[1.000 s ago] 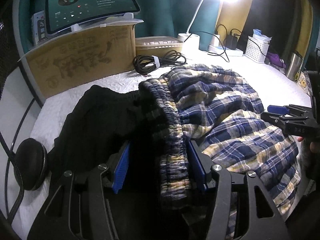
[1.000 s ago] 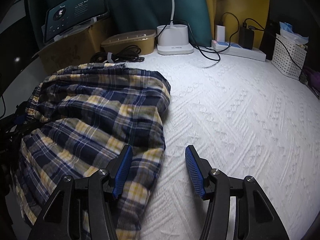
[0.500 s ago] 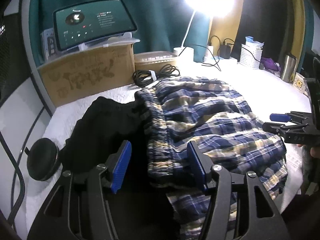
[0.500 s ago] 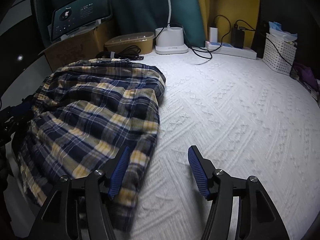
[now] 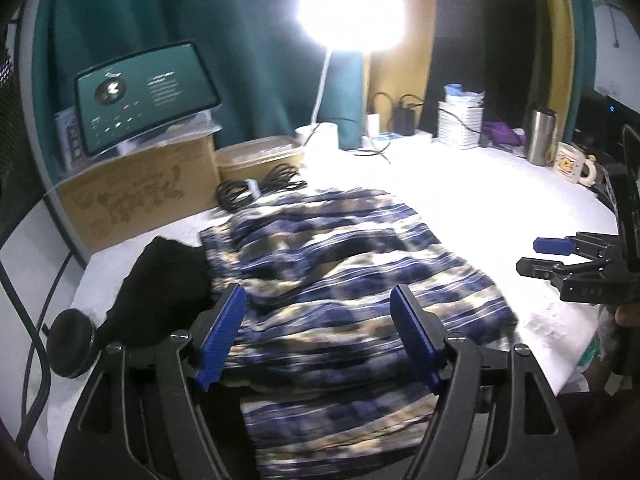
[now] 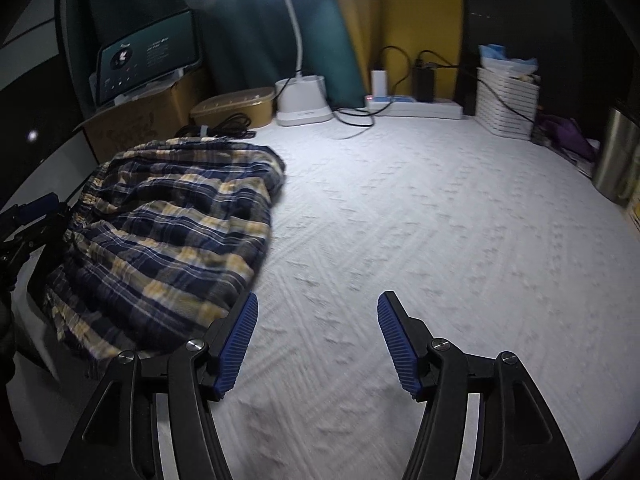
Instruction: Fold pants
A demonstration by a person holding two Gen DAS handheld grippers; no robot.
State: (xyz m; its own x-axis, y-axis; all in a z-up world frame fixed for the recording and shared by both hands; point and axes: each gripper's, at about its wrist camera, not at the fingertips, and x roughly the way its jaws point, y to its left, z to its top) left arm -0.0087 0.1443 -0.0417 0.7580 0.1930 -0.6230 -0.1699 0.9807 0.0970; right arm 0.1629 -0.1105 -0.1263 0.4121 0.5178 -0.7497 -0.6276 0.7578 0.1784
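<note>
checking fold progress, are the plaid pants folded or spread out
Folded: the pants lie as a compact layered bundle on the white cover, no legs stretched out.

Soft plaid cloth pants point(image 6: 168, 232) on textured white bedspread point(image 6: 440, 240) (matt, quilted)

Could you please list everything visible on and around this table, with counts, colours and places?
plaid pants: one, navy and yellow, folded, table's left side
black garment: one, left of the pants
bedspread: one, white, covering the table
cardboard box: one, brown, back left
tablet: one, lit, atop the box
coiled cable: one, black, behind the pants
lidded container: one, tan
desk lamp: one, white, lit
power strip: one, white
basket: one, white
steel tumbler: one
mug: one, white
left hand-held gripper: opening, nothing gripped
right hand-held gripper: open, empty
</note>
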